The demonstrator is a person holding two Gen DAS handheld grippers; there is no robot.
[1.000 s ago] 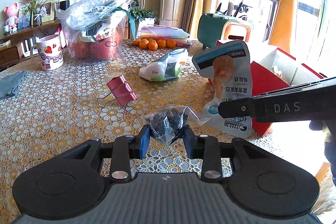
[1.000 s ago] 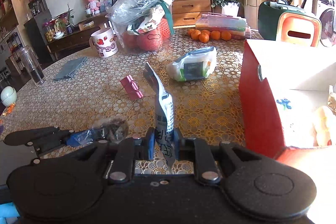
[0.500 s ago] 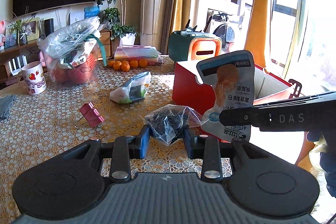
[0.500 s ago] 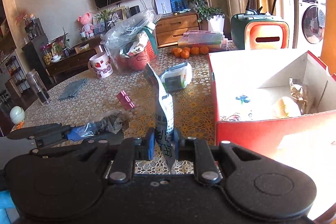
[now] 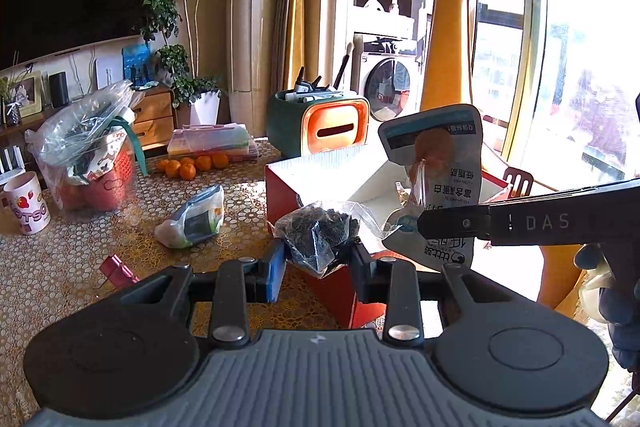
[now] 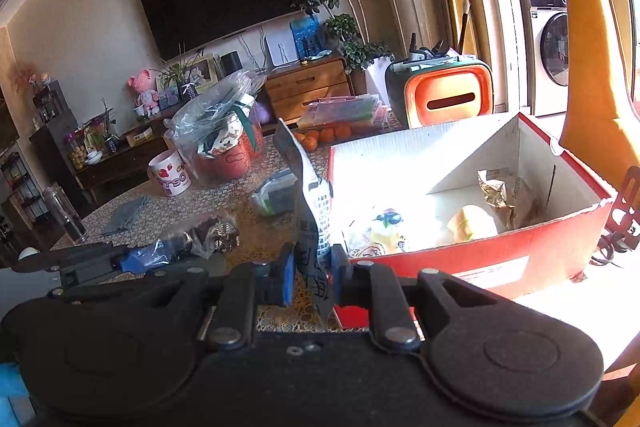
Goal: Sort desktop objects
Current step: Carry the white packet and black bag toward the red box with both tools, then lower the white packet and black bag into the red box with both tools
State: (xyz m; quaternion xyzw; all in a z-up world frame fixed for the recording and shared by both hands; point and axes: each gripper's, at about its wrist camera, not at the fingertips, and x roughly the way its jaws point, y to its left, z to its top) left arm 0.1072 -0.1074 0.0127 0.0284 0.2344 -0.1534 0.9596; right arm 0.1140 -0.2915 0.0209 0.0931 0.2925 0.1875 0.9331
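My left gripper (image 5: 316,265) is shut on a small clear bag of black clips (image 5: 316,233), held in the air in front of the red cardboard box (image 5: 288,195). My right gripper (image 6: 313,269) is shut on a flat grey-and-white snack pouch (image 6: 314,195), standing edge-on by the box's left wall (image 6: 472,259). In the left wrist view that snack pouch (image 5: 440,163) hangs at the right, over the box, pinched by the right gripper's fingers (image 5: 460,225). In the right wrist view the left gripper (image 6: 132,259) with the clip bag (image 6: 204,233) is at the lower left.
The box holds a crumpled brown bag (image 6: 504,193) and small snacks (image 6: 468,223). On the patterned table lie a pink binder clip (image 5: 116,269), a white plastic bag (image 5: 196,217), oranges (image 5: 192,163), a strawberry mug (image 5: 26,203), a red basket in plastic (image 5: 92,163) and a green-orange organiser (image 5: 324,125).
Both grippers have risen and swung right toward the red box, each keeping its load. The box's open inside has come into view; the pink clip and mug have slid left.
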